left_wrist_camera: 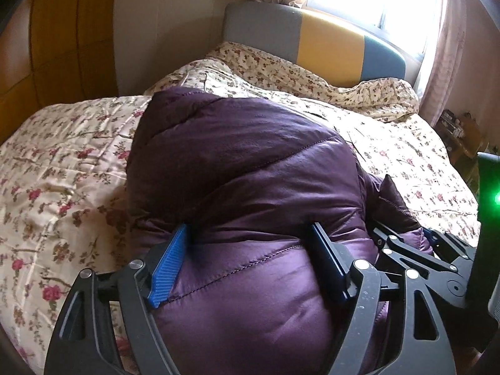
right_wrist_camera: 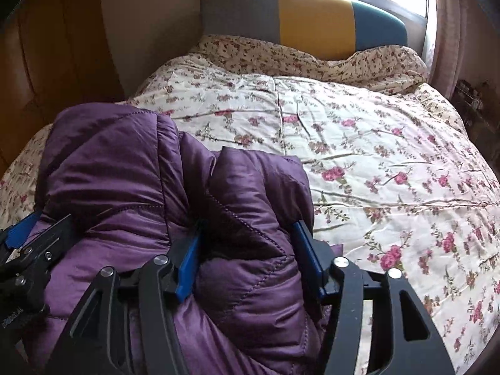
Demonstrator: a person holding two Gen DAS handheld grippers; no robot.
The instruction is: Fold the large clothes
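A purple padded jacket lies bunched in a thick heap on the near left part of the bed, on the flowered quilt. The left gripper clasps a fat fold of the jacket between its spread fingers, blue pads pressed into the cloth. Just to its right, the right gripper grasps another puffy fold the same way. A grey, yellow and blue headboard stands at the far end.
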